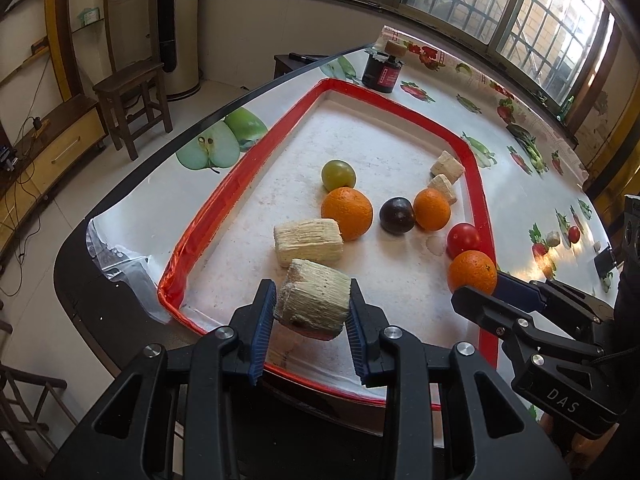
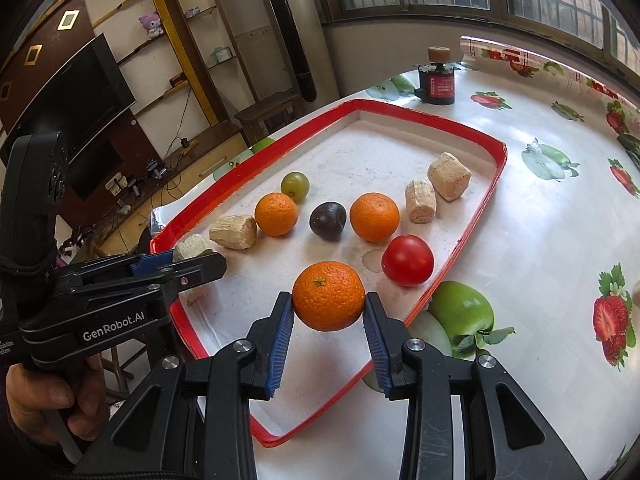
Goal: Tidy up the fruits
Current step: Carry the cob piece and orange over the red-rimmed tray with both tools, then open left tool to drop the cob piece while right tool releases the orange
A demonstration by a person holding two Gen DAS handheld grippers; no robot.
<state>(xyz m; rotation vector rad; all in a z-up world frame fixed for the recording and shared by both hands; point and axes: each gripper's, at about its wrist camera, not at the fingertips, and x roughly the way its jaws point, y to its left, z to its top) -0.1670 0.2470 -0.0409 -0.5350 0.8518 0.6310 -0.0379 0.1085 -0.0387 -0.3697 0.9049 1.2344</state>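
We log left gripper [image 1: 312, 312] — clamped on pale ribbed chunk [image 1: 316, 300] | right gripper [image 2: 328, 312] — pinching orange [image 2: 329, 295] over red-rimmed tray [image 2: 424, 116].

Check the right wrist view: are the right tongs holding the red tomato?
No, the right tongs grip an orange; the red tomato lies apart on the tray.
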